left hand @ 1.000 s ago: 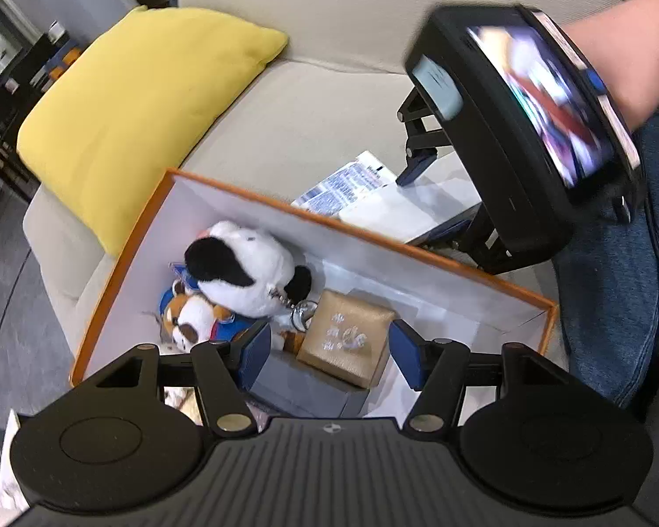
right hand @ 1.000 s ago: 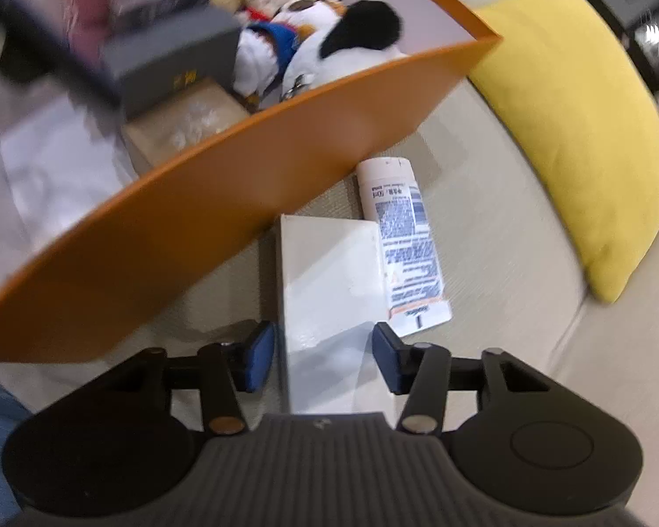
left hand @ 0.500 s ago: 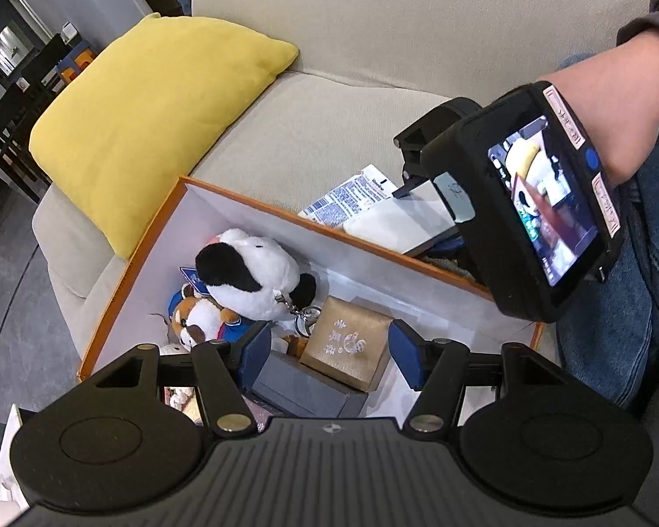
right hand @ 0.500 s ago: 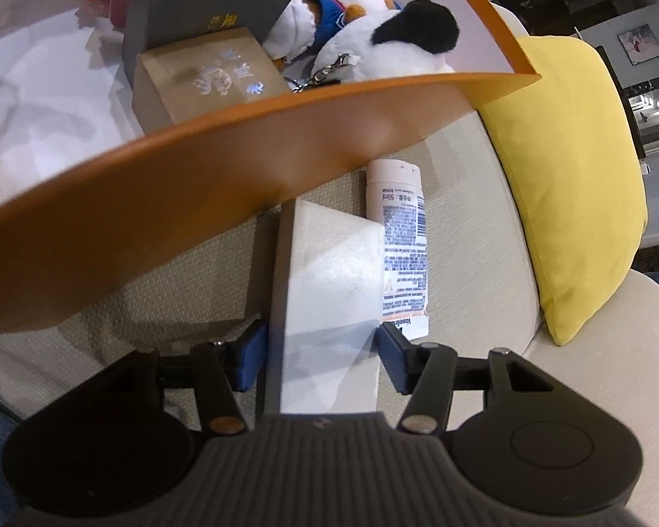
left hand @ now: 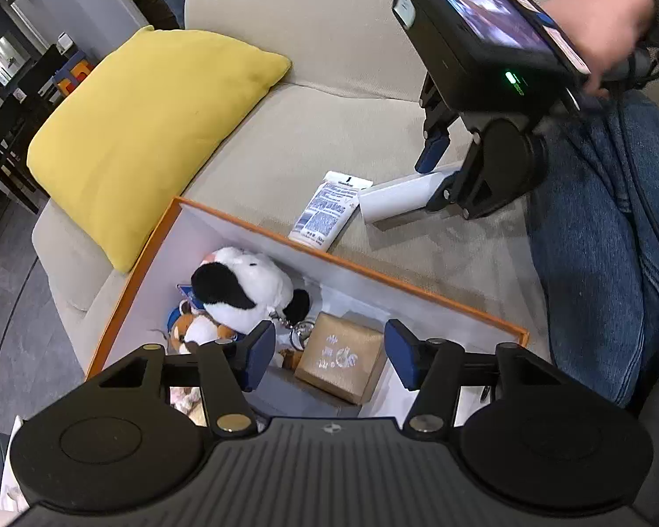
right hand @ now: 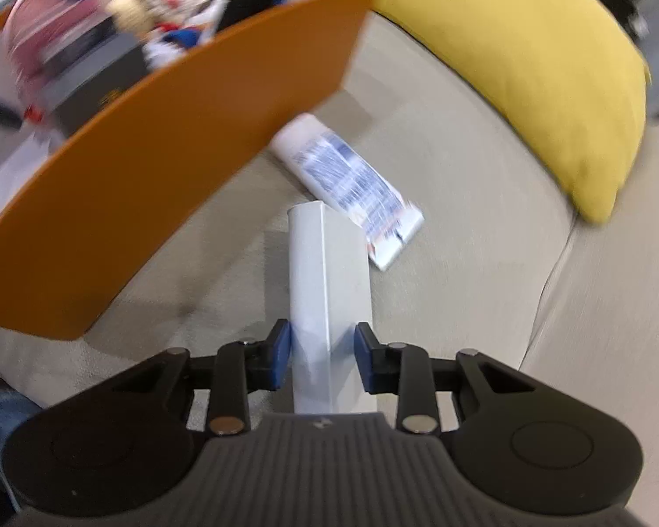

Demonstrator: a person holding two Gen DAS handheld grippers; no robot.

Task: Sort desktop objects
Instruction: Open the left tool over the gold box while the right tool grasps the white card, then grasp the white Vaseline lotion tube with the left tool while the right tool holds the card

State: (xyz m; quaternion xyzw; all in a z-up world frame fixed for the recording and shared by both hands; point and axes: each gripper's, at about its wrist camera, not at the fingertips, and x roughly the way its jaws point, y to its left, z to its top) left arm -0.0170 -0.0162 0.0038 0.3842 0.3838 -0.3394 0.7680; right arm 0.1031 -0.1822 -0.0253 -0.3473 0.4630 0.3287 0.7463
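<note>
Right hand-held gripper clamping white box

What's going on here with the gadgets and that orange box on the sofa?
A person seated on a sofa is tidying loose items into an orange box, using a handheld gripper in each hand. The right gripper has just been closing on a long white carton, tilted beside a printed tube on the cushion. The left gripper hangs open over the box, which already holds plush toys and a gold packet.
</note>
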